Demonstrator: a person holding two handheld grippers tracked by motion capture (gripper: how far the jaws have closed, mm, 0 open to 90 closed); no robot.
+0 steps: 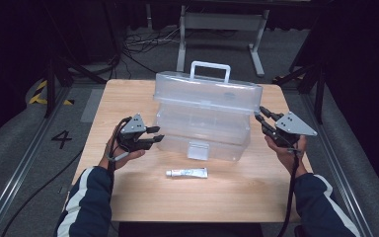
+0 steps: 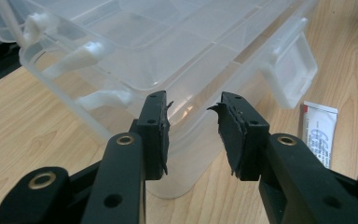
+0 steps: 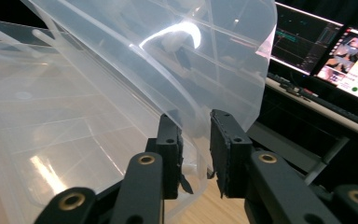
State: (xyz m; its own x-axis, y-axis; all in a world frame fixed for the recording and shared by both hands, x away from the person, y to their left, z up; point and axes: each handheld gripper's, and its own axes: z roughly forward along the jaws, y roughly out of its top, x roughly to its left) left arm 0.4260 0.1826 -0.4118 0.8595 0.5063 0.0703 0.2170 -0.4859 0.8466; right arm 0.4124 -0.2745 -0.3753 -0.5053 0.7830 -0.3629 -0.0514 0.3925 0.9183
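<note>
Floor: grey carpet (image 1: 24,133) all around, with a white number four (image 1: 61,139) on it and yellow and black tape (image 1: 40,92).
Counter: light wood (image 1: 197,197).
Back: a white metal stand (image 1: 222,22) and black cables (image 1: 143,47) on the floor.
Side: lit screens (image 3: 335,56) on a dark desk.
Light: dark room, bright counter.

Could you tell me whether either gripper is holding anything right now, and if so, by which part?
The right gripper has the clear storage box's raised lid by its corner edge between its jaws. The left gripper holds nothing; its jaws stand open beside the box.
</note>
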